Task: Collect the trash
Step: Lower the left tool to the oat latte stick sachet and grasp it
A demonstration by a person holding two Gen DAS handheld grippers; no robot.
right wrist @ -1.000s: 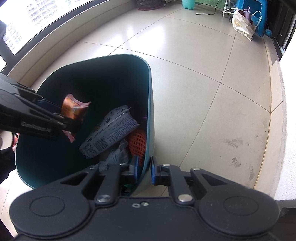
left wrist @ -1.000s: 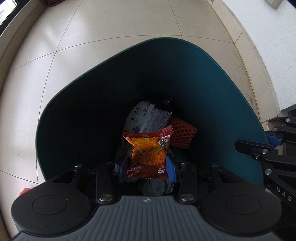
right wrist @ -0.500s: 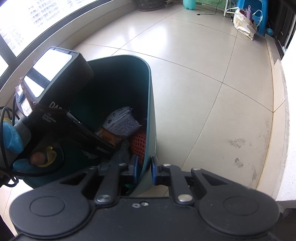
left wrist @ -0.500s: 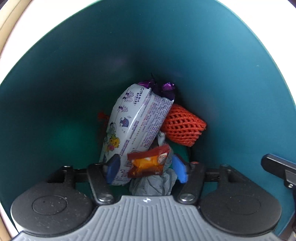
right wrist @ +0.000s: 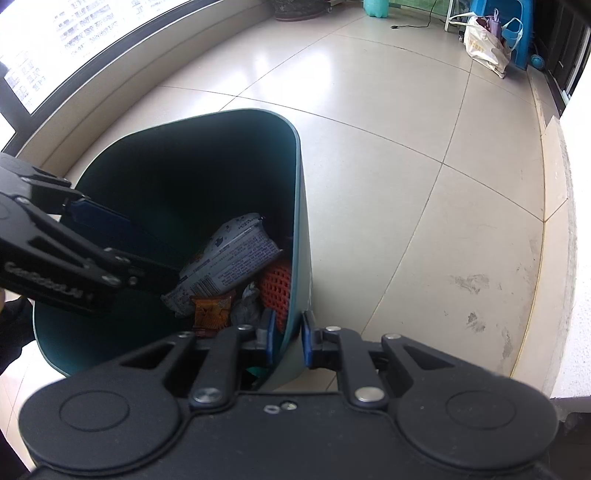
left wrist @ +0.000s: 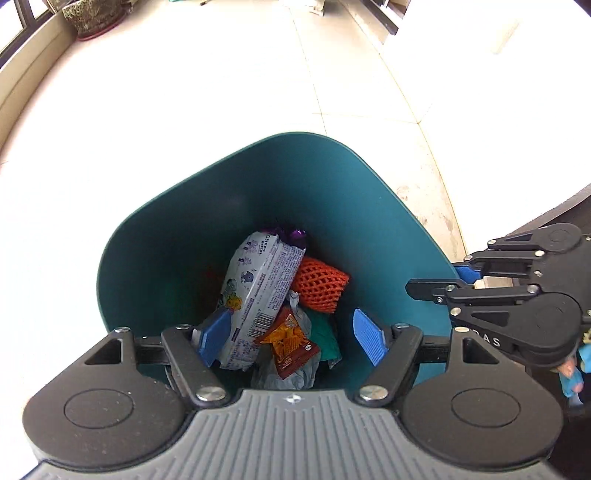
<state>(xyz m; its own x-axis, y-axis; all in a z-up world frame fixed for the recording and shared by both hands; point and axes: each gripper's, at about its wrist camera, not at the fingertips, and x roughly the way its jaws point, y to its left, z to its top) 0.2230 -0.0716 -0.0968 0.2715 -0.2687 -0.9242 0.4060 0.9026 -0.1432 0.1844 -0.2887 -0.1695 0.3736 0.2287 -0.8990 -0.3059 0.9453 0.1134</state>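
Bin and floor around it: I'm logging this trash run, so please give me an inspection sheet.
Surface: pale tiled floor, scuffed near the wall.
Job's things: teal bin holds an orange snack packet, white wipes pack, orange foam net, purple wrapper, grey crumpled paper.
Clutter: plant pot, white bag, blue stool.
Grippers: left gripper just opened, empty; right gripper clamps the bin wall.
Cables: black lead.
Surroundings: window.

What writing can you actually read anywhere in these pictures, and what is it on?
"DAS": right gripper, partly hidden.
White wipes pack: print and barcode too small to read.
Orange snack packet: too small.
Left gripper: raised lettering, blurred.
White shopping bag: blurred.
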